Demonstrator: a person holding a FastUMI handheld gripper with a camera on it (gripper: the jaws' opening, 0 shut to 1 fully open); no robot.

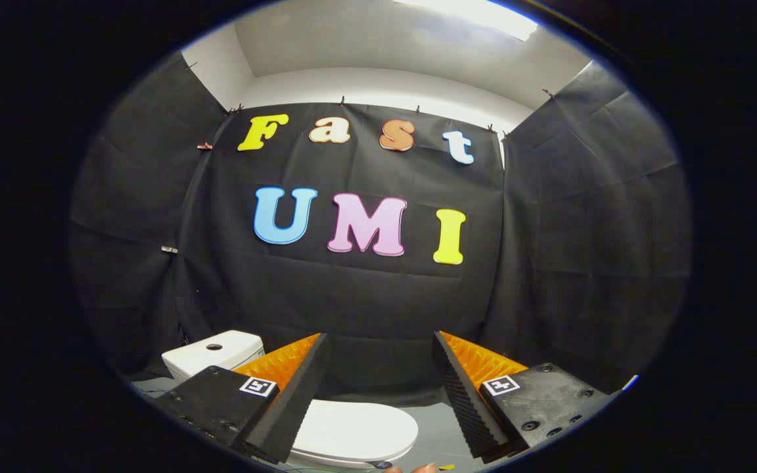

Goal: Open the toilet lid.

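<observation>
Gripper fingers spread wide, holding nothing. Glossy white oval toilet lid lies flat and closed below and between them, nearer the left finger; white cistern beyond. Approach likely downward to the lid's edge.

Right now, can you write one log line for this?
claw: open, holding nothing | toilet lid: closed, below and between fingers | tank: beyond left finger | step: approach lid

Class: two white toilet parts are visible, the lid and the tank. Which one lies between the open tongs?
The lid: it lies flat and closed, low between the open tongs. The tank stands farther back, outside the left finger.
</observation>
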